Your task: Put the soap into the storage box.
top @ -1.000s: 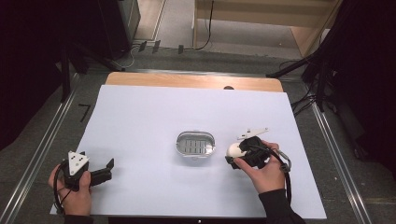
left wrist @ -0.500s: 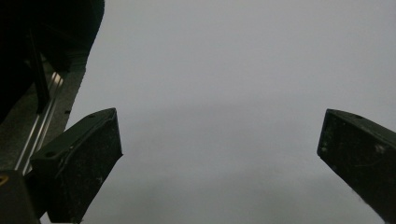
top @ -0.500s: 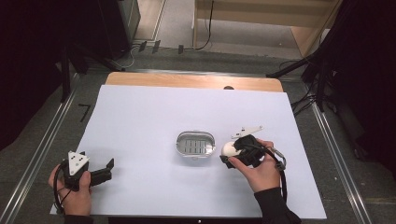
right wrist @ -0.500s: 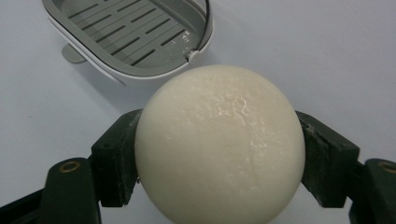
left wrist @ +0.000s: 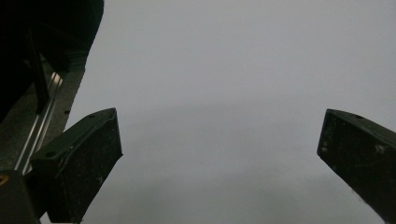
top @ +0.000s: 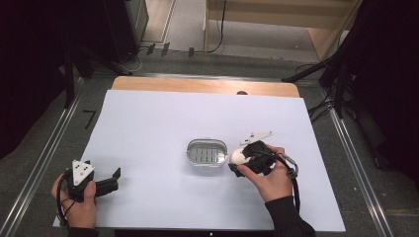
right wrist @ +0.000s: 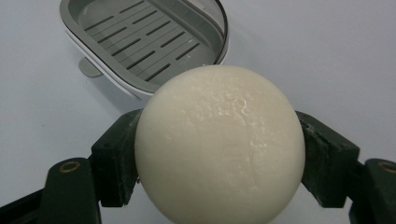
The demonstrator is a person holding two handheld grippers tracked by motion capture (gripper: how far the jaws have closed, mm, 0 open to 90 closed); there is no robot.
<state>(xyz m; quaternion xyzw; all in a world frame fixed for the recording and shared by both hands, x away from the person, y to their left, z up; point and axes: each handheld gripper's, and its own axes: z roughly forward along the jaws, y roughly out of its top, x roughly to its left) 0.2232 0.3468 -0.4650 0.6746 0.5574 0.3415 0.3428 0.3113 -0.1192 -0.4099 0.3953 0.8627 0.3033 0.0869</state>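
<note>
A round cream-white soap bar [right wrist: 219,144] sits squeezed between the two black jaws of my right gripper [right wrist: 219,154]. From above, that right gripper [top: 237,159] and its soap bar [top: 237,156] hover just right of a grey slatted soap dish [top: 207,153], which lies empty on the white table sheet. The dish [right wrist: 140,42] lies just beyond the soap in the right gripper view. My left gripper [top: 117,177] rests at the near left of the sheet, jaws wide apart with only bare sheet between them [left wrist: 219,154].
The white sheet [top: 197,113] covers a wooden table whose far edge [top: 197,85] shows. Metal rails [top: 44,163] run along both sides. Cables and dark stands crowd the floor beyond the table.
My right gripper with the soap has crept a little to the left, closer to the dish's right rim. The left gripper has stayed put.
</note>
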